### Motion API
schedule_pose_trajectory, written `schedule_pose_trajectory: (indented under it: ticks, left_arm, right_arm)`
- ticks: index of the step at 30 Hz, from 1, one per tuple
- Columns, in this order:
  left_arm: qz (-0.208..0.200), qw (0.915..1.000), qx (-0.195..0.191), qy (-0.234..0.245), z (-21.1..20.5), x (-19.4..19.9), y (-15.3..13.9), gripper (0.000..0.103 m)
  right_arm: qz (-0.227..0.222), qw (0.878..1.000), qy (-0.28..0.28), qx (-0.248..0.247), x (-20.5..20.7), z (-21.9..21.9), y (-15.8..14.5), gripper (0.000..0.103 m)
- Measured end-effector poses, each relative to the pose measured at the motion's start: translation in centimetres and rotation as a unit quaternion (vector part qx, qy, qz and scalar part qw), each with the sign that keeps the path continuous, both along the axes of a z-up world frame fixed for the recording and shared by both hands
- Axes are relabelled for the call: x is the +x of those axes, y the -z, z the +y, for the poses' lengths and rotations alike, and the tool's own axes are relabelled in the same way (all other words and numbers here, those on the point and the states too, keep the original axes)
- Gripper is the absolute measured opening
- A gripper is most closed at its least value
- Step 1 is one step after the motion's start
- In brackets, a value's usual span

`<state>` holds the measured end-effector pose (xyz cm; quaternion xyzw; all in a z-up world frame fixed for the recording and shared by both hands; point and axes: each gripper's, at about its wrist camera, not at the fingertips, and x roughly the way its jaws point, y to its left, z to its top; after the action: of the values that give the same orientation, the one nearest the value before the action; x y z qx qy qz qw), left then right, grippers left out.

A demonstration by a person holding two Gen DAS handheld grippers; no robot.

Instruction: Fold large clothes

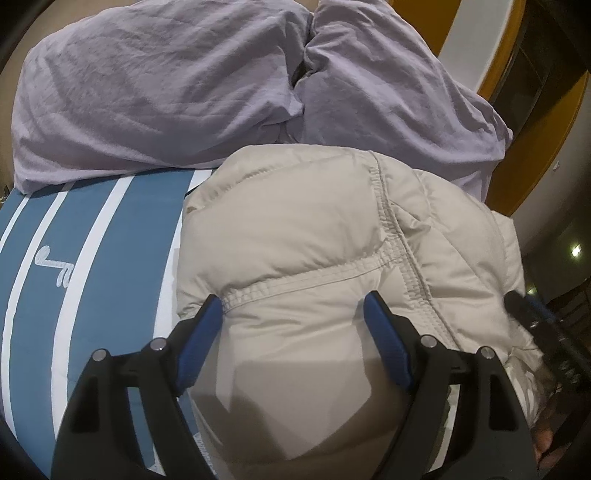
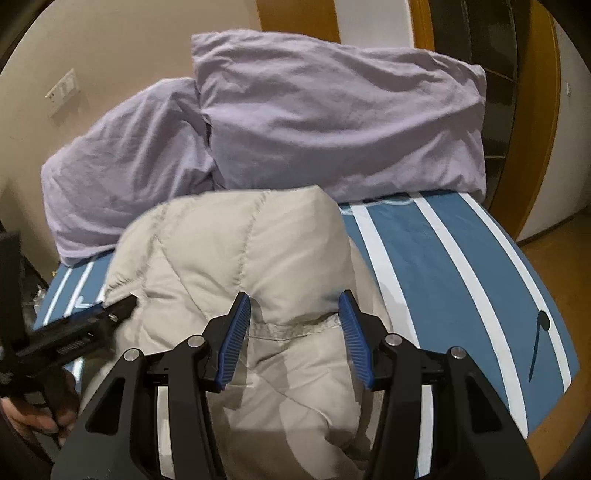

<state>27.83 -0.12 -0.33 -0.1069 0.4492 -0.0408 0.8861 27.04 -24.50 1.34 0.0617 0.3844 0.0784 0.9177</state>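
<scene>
A beige quilted puffer jacket lies bunched and folded on the blue and white striped bed cover. My left gripper is open, its blue-padded fingers spread just over a stitched seam of the jacket, holding nothing. My right gripper is open over the jacket near another seam, empty too. The left gripper also shows at the left of the right wrist view, touching the jacket's edge. The right gripper's tip shows at the right of the left wrist view.
Two lilac pillows lie against the wall at the head of the bed. The striped bed cover extends to the right of the jacket. A wooden door frame and floor lie beyond the bed.
</scene>
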Motion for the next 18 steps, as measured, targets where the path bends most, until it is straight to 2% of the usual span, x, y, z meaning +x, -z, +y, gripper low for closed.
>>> schedule_pose_trajectory:
  ticks: [5, 10, 14, 18]
  left_arm:
    - [-0.003, 0.9999, -0.006, 0.011, 0.1, 0.0, -0.7, 0.08]
    - [-0.021, 0.9997, -0.011, 0.012, -0.1, 0.3, -2.2, 0.08]
    - [-0.046, 0.9987, 0.016, 0.011, -1.0, 0.9, -3.1, 0.082]
    - [-0.045, 0.9979, 0.045, 0.008, -1.9, 1.8, -2.4, 0.083]
  right_arm:
    - [0.008, 1.0, -0.001, -0.012, 0.1, 0.0, 2.6, 0.052]
    - [0.026, 0.999, 0.008, 0.017, 0.6, -1.2, 4.6, 0.052]
    - [0.03, 0.999, 0.013, 0.025, 0.7, -1.4, 5.2, 0.052]
    - [0.032, 0.999, 0.016, 0.027, 0.6, -1.3, 5.4, 0.052]
